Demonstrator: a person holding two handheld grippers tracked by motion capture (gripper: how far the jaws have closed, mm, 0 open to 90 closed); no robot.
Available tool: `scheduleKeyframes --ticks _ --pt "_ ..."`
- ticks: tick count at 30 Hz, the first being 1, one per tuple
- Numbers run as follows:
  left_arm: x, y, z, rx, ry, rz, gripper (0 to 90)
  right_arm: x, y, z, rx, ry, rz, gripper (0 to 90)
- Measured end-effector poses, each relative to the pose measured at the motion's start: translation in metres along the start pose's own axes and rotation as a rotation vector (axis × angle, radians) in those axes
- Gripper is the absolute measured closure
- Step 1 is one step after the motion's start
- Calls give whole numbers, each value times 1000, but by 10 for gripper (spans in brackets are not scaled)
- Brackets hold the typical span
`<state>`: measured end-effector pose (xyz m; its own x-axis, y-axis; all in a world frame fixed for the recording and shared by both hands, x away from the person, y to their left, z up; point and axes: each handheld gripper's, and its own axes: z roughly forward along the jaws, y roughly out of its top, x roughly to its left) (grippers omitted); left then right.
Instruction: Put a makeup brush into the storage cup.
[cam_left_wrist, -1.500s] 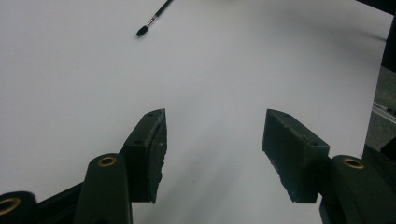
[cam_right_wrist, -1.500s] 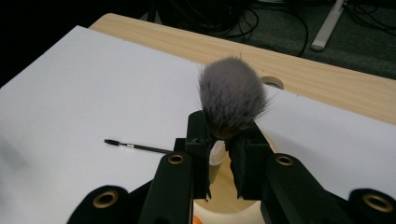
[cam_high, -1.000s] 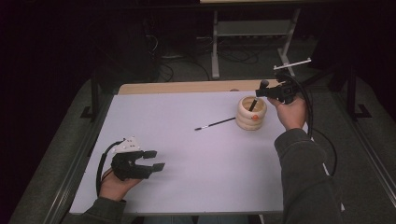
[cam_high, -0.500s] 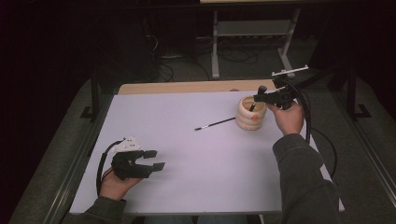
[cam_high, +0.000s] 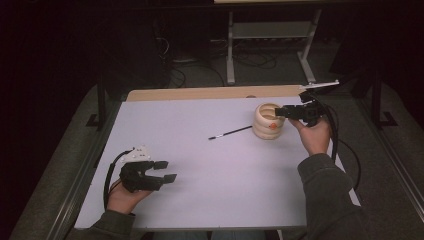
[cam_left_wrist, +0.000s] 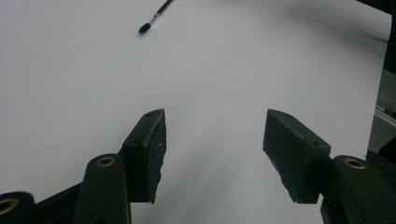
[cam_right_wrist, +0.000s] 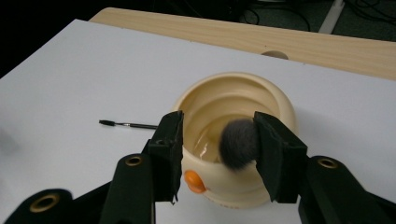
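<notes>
While fluffy grey brush tops ribbed cream pot.

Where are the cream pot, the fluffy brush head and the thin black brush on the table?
cream pot (cam_high: 268, 125), high view, its ribbed side.
fluffy brush head (cam_right_wrist: 238, 142), right gripper view, grey bristles.
thin black brush (cam_high: 231, 133), high view, mid-handle.

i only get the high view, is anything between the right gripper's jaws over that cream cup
Observer: Yes. The right gripper view shows a fluffy grey brush head between the jaws of the right gripper, against one pad only. The jaws have just been opening.
Operator: is it over the cup or beside it
Observer: Over the open mouth of the cream ribbed round cup, inside the rim line.
Operator: left gripper holding anything
Observer: No. The left gripper has its jaws apart over the bare white table top, and the thin black brush lies well ahead of them.
</notes>
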<state>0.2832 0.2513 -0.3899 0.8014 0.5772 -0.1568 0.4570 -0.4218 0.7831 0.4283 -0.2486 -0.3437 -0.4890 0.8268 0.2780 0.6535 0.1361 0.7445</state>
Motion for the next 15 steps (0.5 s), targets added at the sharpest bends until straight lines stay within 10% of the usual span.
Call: scheduleKeyframes --ticks 15 --pt "1 1 5 1 -1 -3 380 6 -33 -22 -46 47 3 475"
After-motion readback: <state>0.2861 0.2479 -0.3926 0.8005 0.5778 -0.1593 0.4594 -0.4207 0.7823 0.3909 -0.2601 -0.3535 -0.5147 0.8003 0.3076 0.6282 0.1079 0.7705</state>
